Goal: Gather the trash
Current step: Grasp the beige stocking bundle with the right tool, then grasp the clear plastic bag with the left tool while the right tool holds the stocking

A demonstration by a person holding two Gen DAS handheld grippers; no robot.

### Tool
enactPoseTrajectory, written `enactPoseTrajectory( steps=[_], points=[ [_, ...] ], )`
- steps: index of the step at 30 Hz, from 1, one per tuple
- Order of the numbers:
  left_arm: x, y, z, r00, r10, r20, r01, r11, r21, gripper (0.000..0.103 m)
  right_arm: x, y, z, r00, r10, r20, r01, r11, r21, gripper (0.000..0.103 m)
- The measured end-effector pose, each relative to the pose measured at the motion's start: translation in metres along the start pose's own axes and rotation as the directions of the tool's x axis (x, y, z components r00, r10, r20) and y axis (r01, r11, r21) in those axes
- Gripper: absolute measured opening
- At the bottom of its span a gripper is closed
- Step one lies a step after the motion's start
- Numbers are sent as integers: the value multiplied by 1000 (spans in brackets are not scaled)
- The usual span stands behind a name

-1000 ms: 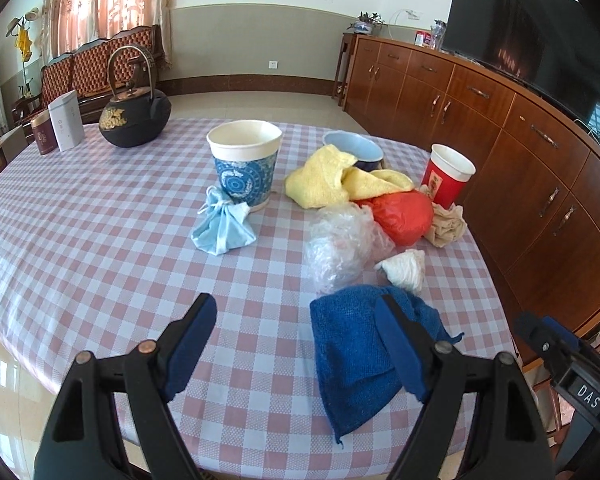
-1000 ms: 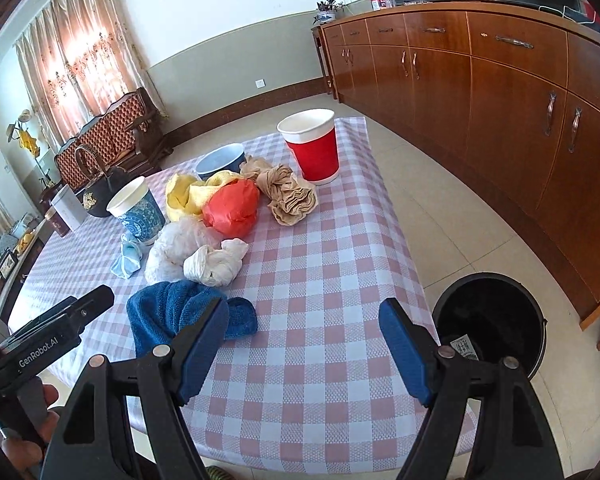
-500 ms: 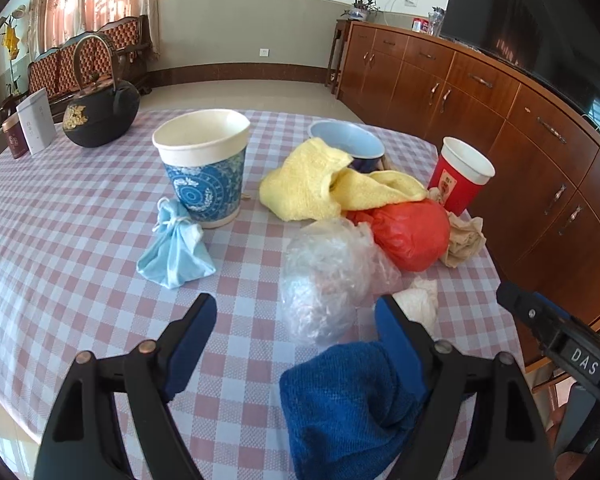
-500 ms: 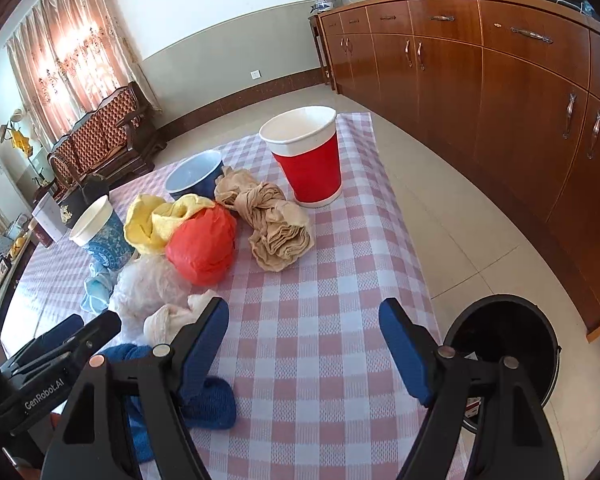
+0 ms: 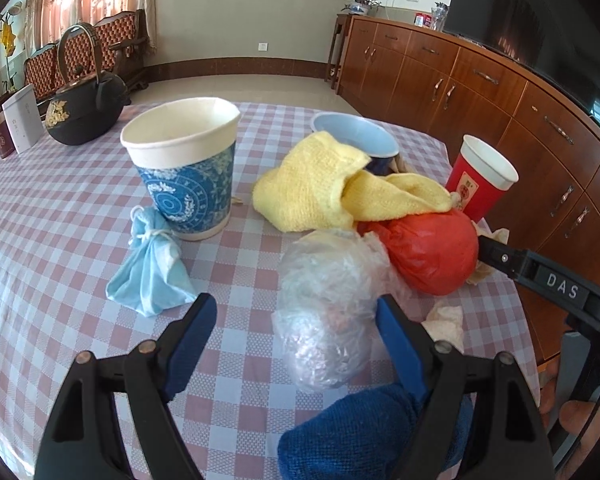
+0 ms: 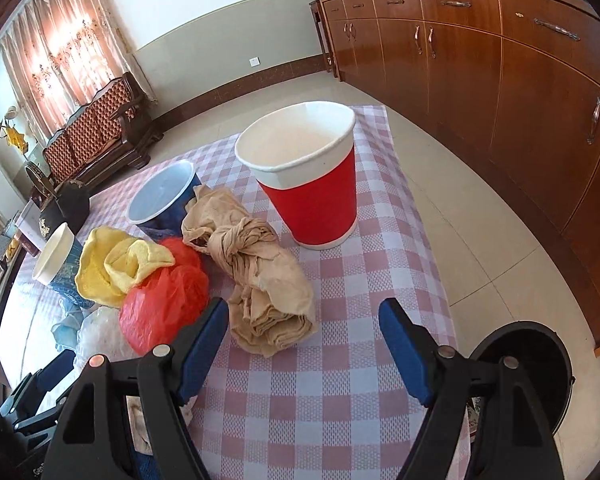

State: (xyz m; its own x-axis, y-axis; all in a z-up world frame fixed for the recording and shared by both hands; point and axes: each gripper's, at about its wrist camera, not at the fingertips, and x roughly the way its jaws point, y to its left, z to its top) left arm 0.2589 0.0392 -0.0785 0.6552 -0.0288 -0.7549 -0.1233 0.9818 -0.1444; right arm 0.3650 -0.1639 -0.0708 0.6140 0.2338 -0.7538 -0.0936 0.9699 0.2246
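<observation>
Hardly started, I judge: my table (image 6: 340, 400) carries the whole pile, while the black bin (image 6: 540, 360) waits on the floor beside it. Red cup (image 6: 316, 196) and tan rag (image 6: 260, 280) lie ahead of my right tool (image 6: 304, 344), wide, empty. Left tool (image 5: 296, 340), wide, straddles the clear plastic wad (image 5: 324, 312), untouched; blue cloth (image 5: 360, 432) crowds underneath.

Red paper cup (image 6: 312, 196), knotted beige rag (image 6: 256, 276) (crumpled), black bin (image 6: 540, 364)
</observation>
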Motion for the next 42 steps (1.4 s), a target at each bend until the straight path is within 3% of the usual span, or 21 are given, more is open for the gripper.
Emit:
enactPoseTrajectory(
  steps=[2,4,5,11,17,37,40,42],
  points=[
    [2,0,1,1000,-4,-2,4,1000,0,83,6,0,2,1000,14,-13,-14,1000,-1,78],
    [3,-2,-1,1000,-4,-3,4,1000,0,82,10,1,2,999,30,-22,-30,999,-11,67],
    [3,-2,0,1000,-5,-3,5,1000,-1,82,12,2,2,999,37,-28,-38,999,-14,55],
    [8,-5,-1,1000,-15,-9,15,1000,-12,75,17,8,1,996,73,-41,-74,997,-38,21],
    [5,-1,-4,1000,-25,-8,24,1000,-20,64,9,17,-8,995,98,-27,-99,994,-51,13],
    [-7,6,-22,1000,2,-19,-3,999,-48,64,-51,-5,-71,990,137,-21,-138,990,-10,13],
    [-7,7,-20,1000,8,-17,-9,999,-54,64,-53,-6,-70,991,133,-19,-134,991,-15,27],
    [-8,8,-17,1000,12,-10,-13,998,-55,66,-54,-8,-66,992,125,-6,-125,992,-15,54]
  ],
)
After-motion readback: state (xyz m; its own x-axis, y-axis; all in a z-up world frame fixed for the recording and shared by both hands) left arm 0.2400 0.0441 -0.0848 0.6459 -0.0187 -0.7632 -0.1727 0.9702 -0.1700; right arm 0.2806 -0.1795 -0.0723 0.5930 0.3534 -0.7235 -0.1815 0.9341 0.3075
